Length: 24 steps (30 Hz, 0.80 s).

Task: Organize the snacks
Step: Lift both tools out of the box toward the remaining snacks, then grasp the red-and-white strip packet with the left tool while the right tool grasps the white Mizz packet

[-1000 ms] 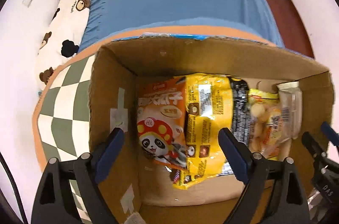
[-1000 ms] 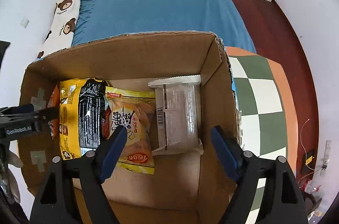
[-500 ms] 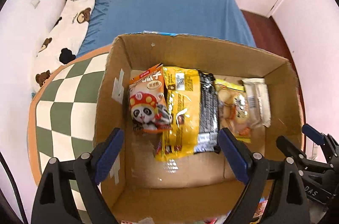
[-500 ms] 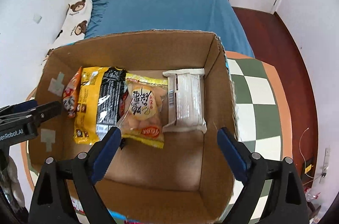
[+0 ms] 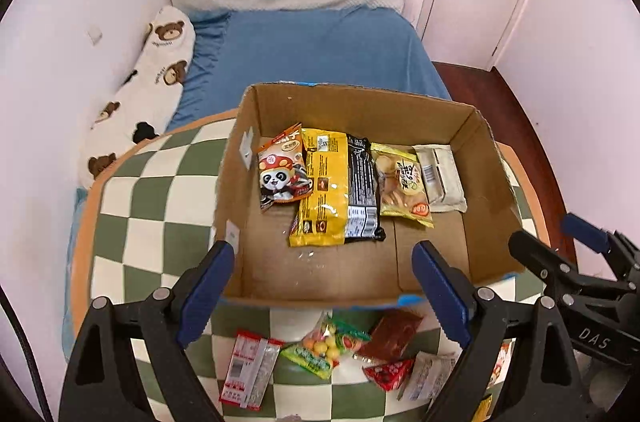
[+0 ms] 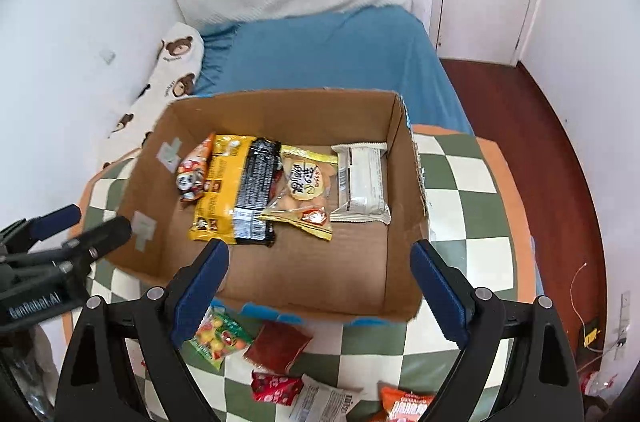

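Both grippers, left gripper (image 5: 324, 286) and right gripper (image 6: 320, 280), apparently empty, released above cardboard box (image 5: 360, 110).

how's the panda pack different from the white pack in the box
The panda pack is orange and red with a cartoon panda; the white pack is pale and plain with a barcode. The panda pack is at the row's left end and leans tilted; the white pack is at the right end and lies flat. Both sit inside the box.
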Available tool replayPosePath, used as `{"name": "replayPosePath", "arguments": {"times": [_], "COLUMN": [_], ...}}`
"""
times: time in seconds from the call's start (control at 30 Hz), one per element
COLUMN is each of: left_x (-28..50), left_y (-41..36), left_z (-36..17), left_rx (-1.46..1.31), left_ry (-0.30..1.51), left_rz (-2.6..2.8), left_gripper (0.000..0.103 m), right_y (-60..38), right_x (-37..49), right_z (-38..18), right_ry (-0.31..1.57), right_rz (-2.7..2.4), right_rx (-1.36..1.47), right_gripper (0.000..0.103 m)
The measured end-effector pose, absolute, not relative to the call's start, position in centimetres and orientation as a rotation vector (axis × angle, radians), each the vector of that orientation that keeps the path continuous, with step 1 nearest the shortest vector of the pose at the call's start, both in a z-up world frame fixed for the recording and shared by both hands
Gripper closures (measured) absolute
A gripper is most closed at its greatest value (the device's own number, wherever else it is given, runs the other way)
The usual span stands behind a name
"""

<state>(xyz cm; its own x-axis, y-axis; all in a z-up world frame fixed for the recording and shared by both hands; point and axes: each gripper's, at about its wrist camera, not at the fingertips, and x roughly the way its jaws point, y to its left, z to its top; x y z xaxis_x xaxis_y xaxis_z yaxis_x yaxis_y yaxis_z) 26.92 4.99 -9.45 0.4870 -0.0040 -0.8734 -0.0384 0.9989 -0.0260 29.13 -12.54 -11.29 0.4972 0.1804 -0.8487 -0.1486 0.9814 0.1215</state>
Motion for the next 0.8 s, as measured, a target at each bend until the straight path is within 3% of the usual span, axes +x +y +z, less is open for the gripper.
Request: {"name": "replayPosePath", "arguments": {"times": [0.47,0.67,0.8], "left_x": [19.8,17.2,15.9], "left_y": [4.2,6.1,8.7], "left_z": [-5.5,-9.1,-13.8], "left_rx": [-0.056,-0.074,-0.088], "left_ry": [0.967,1.051,1.170], "left_rz": [0.068,0.162,0.234], "left_gripper": [0.012,0.012,0.012], "right_y": [-13.5,-14.8,-14.7], "right_x": [21.9,20.2,19.8], "right_z": [-6.7,-9.2,-13.8], "right_ry": [0.946,1.019,1.129], "right_rz": [0.261,0.310,0.332], "right_rx": [0.099,0.190,0.234], "right_gripper": [0.009,0.009,0.009]}}
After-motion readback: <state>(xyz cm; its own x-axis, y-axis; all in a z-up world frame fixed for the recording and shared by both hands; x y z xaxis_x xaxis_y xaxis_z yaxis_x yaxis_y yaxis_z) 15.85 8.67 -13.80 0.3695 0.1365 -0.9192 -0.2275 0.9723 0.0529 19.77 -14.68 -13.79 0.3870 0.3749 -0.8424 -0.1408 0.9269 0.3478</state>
